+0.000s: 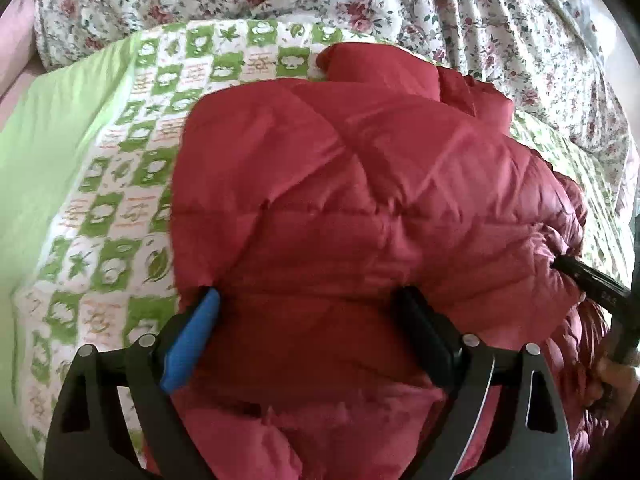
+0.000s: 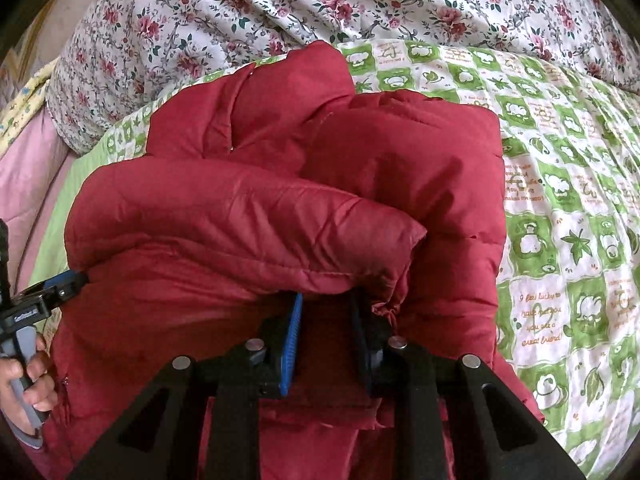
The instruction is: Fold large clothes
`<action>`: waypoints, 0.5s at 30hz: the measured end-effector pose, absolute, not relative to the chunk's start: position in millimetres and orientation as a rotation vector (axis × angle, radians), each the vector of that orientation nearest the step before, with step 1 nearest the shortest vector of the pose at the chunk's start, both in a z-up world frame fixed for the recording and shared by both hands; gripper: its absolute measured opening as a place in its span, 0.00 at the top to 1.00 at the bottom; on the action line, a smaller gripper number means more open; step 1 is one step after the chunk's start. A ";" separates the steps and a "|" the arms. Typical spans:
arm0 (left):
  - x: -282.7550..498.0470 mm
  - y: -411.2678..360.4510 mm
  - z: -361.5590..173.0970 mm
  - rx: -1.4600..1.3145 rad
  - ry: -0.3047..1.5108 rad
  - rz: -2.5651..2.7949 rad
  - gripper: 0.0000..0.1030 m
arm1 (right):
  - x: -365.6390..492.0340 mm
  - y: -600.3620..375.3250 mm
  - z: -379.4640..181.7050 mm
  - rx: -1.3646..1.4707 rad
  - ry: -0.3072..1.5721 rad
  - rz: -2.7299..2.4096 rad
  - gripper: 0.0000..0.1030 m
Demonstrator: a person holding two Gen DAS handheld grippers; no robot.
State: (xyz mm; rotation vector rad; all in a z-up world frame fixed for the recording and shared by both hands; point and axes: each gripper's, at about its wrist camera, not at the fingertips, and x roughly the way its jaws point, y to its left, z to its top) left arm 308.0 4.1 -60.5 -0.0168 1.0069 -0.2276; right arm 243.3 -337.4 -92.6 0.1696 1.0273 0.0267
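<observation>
A big red puffer jacket (image 1: 360,200) lies bundled on a green-and-white patterned bed cover (image 1: 120,184). My left gripper (image 1: 308,300) stands wide open with the jacket's near fold bulging between its blue and black fingers. In the right wrist view the jacket (image 2: 280,208) is folded over itself, and my right gripper (image 2: 326,304) is shut on a thick fold of it, the fingers kept apart by the padding. The right gripper also shows at the jacket's right side in the left wrist view (image 1: 568,268). The left gripper shows at the left edge of the right wrist view (image 2: 68,282).
A rumpled floral quilt (image 2: 320,0) is heaped along the far side of the bed. A pink sheet (image 2: 24,184) shows at the left. A hand (image 2: 24,376) holds the left gripper's handle. The checked cover (image 2: 568,240) stretches out to the right.
</observation>
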 end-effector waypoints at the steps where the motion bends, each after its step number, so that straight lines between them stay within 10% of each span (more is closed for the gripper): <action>1: 303.2 4.8 -54.5 -0.031 0.991 -0.236 0.12 | 243.1 -338.2 -92.7 0.173 1.027 0.027 0.77; 15: 331.1 -53.6 -64.8 0.071 1.021 -0.309 0.11 | 225.6 -319.9 -57.2 0.115 0.972 0.003 0.70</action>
